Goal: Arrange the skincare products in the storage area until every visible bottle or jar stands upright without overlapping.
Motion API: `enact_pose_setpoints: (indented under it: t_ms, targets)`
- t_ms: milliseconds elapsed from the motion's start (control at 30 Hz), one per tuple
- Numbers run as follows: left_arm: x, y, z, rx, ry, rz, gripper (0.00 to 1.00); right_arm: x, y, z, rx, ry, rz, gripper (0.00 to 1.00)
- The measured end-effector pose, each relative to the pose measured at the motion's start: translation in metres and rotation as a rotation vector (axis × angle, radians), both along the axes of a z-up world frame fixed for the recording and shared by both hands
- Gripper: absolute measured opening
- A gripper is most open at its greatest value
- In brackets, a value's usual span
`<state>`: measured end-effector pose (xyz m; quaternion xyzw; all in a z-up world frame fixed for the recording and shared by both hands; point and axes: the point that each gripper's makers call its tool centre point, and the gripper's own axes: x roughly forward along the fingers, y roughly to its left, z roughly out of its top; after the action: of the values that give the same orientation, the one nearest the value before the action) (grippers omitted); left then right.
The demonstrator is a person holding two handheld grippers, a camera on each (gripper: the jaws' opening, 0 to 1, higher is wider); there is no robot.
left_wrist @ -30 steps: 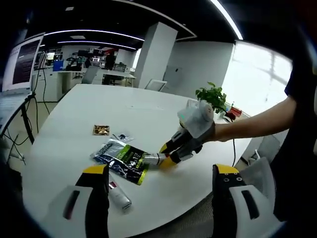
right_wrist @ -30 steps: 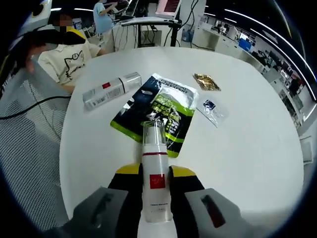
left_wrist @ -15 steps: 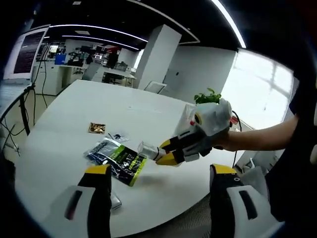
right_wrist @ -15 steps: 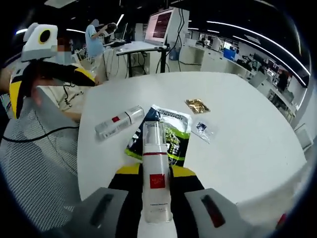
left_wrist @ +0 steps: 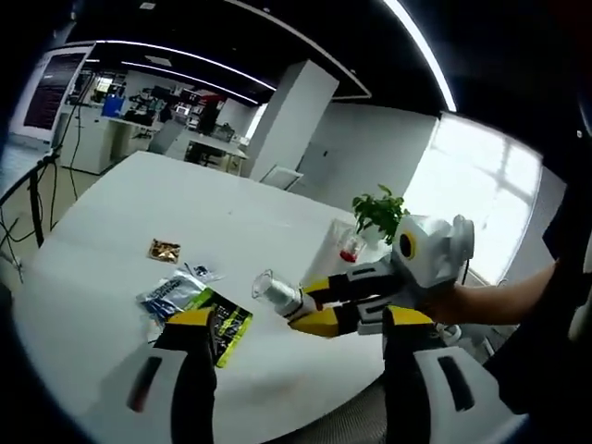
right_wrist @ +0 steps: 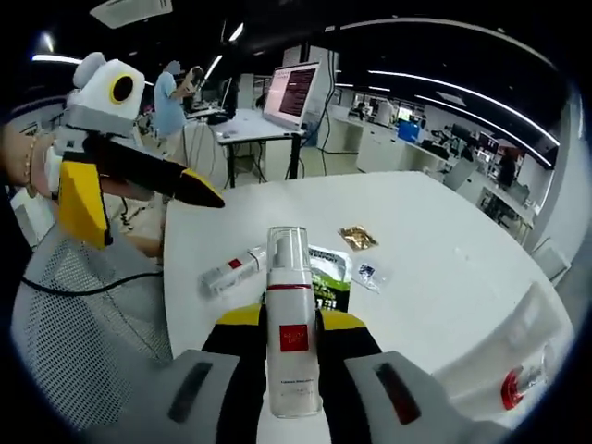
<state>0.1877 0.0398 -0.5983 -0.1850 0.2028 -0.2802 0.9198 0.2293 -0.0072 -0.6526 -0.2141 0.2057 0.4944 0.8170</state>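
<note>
Over the white round table (right_wrist: 435, 277) I have the right gripper (right_wrist: 290, 326) clamped on a pump bottle (right_wrist: 290, 324), lifted clear; my left gripper (left_wrist: 294, 328) hangs wide open, empty.

In the left gripper view we look from above the near edge of the round white table (left_wrist: 111, 231) across it towards a bright window, our own jaws rising wide apart from the bottom; in the right gripper view we look from the opposite side over the same table (right_wrist: 444, 250) towards the desks and a monitor. Both views share the tabletop and the green pouch (left_wrist: 222, 328) (right_wrist: 328, 277); each also catches the other gripper, held above the table.
</note>
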Motion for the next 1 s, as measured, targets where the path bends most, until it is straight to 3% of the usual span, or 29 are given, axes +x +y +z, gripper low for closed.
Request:
enact_pose_setpoints:
  t_ms: [300, 500, 1000]
  targets:
    - [0.001, -0.013, 0.004, -0.067, 0.022, -0.014, 0.63, -0.016, -0.008, 0.015, 0.08, -0.014, -0.069, 0.2]
    - [0.004, -0.023, 0.006, -0.111, 0.035, -0.013, 0.59, -0.038, -0.012, 0.039, 0.137, -0.034, -0.106, 0.2]
    - [0.0, -0.063, 0.02, -0.213, 0.044, -0.076, 0.41, -0.052, -0.023, 0.055, 0.167, -0.088, -0.16, 0.2]
